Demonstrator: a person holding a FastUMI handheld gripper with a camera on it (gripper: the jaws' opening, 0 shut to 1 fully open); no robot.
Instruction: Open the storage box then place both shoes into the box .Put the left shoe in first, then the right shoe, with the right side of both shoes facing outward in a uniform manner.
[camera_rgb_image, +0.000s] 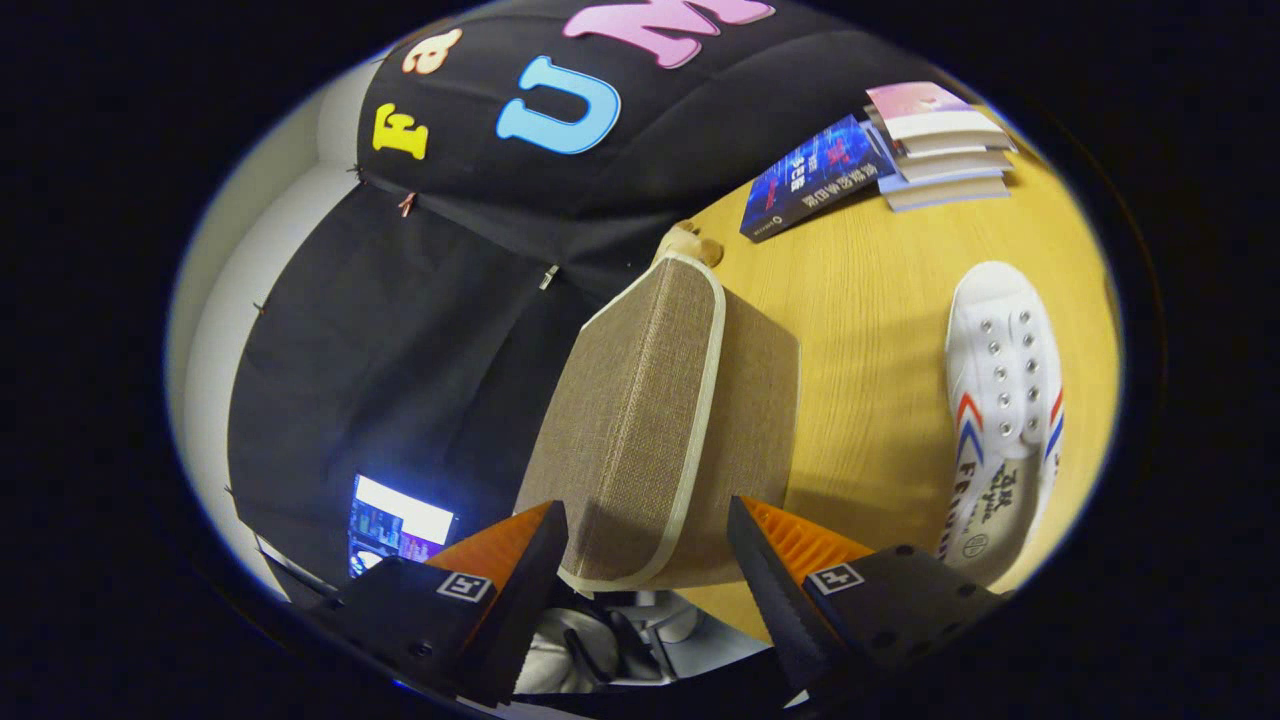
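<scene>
Showing gripper: the gripper (648, 545) has its two orange-and-black fingers (520, 560) spread wide, with nothing pinched between them; each finger carries a small square marker tag.
Storage box: the brown fabric storage box (650, 420) with pale trim sits on the worktop (860, 330) just ahead of the fingers, its near end reaching into the gap between the two tips.
Contact with box: neither finger presses on the box; whether a tip brushes the trim cannot be told.
Box lid: the face edged in pale trim lies flat against the box body, so the box looks closed.
Shoe: a white canvas shoe (1000, 400) with red and blue stripes lies on the worktop beside the box, apart from it, on the side of the right-hand finger and beyond that finger's tip.
Shoe pose: its sole is down, the eyelets and insole facing the camera, the heel opening nearer the gripper and the toe pointing away.
Books: a dark blue book (810, 180) and a small stack of books (940, 145) lie on the far part of the worktop, well beyond the box and shoe.
Small object: a tan item (690, 243) peeks out just behind the box's far end; what it is cannot be told.
Screen: a lit screen (395, 525) glows beyond the left-hand finger, off the worktop.
</scene>
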